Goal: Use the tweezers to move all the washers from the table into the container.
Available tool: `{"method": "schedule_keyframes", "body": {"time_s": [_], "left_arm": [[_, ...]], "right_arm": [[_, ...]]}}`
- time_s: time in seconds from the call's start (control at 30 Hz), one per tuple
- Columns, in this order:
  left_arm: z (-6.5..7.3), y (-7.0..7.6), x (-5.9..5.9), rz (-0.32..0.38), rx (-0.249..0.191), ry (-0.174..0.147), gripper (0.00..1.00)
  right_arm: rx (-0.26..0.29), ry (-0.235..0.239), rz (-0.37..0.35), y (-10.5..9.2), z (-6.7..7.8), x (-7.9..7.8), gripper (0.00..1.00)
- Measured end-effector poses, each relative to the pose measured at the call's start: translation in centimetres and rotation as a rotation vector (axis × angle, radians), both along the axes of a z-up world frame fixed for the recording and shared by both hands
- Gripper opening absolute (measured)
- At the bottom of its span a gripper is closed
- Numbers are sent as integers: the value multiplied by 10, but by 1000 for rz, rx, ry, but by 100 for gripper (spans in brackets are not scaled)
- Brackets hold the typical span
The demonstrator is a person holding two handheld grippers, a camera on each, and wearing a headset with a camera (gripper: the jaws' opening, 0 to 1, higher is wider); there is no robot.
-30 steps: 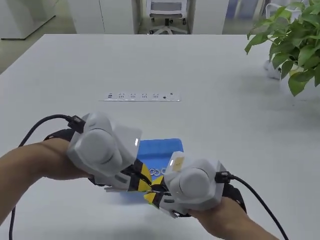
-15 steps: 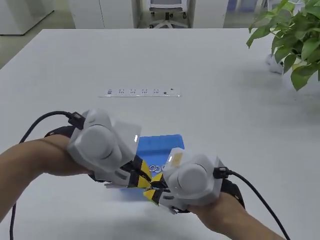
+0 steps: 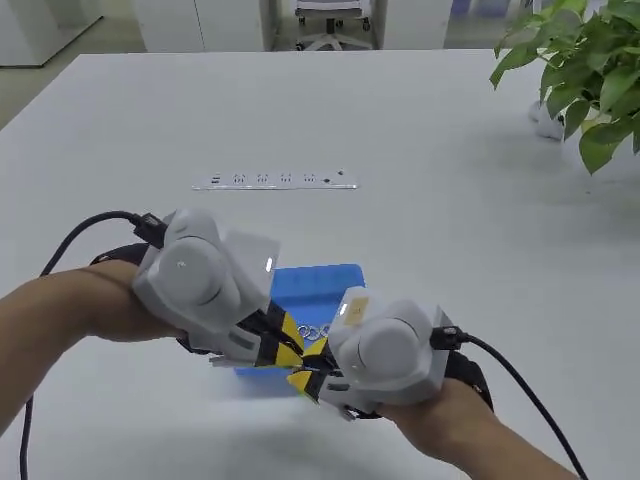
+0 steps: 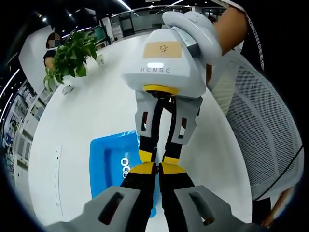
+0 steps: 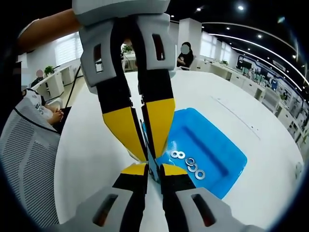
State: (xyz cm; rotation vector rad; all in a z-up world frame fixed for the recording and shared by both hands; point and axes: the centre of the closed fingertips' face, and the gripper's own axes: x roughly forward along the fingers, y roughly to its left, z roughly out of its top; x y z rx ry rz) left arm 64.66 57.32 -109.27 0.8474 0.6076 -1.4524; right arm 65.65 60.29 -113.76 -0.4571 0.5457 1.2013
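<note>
A blue container (image 3: 318,285) lies on the white table with several metal washers (image 3: 316,332) inside it, also visible as washers (image 5: 187,163) and washers (image 4: 125,167) in the gripper views. My left gripper (image 3: 287,350) and right gripper (image 3: 303,378) meet tip to tip over the container's near edge. Thin grey tweezers (image 5: 151,166) stand between the yellow tips. In the right gripper view my right gripper (image 5: 153,170) is shut on them, and the left gripper (image 5: 145,152) pinches them from above. In the left gripper view the left gripper (image 4: 158,169) is shut, facing the right gripper (image 4: 158,155).
A white power strip (image 3: 275,181) lies across the table beyond the container. A potted green plant (image 3: 585,70) stands at the far right. An office chair (image 3: 335,20) sits past the table's far edge. Cables trail from both grippers.
Both grippers stay tip to tip over the container's near edge, drifting slightly up and left in the picture. The head view has shifted a little.
</note>
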Motion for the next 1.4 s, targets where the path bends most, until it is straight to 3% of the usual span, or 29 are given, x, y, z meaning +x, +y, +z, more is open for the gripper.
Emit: {"method": "schedule_keyframes", "body": {"time_s": [0.27,0.6,1.4], "left_arm": [[-1,-1,-5,-14,2,22,6],[0,-6,-4,-46,22,55,6],[0,-12,-6,-84,16,65,6]], "right_arm": [[-4,3,8,-2,0,-6,12],[-15,3,20,-4,-1,-7,12],[-22,-4,13,-9,-5,-10,12]]}}
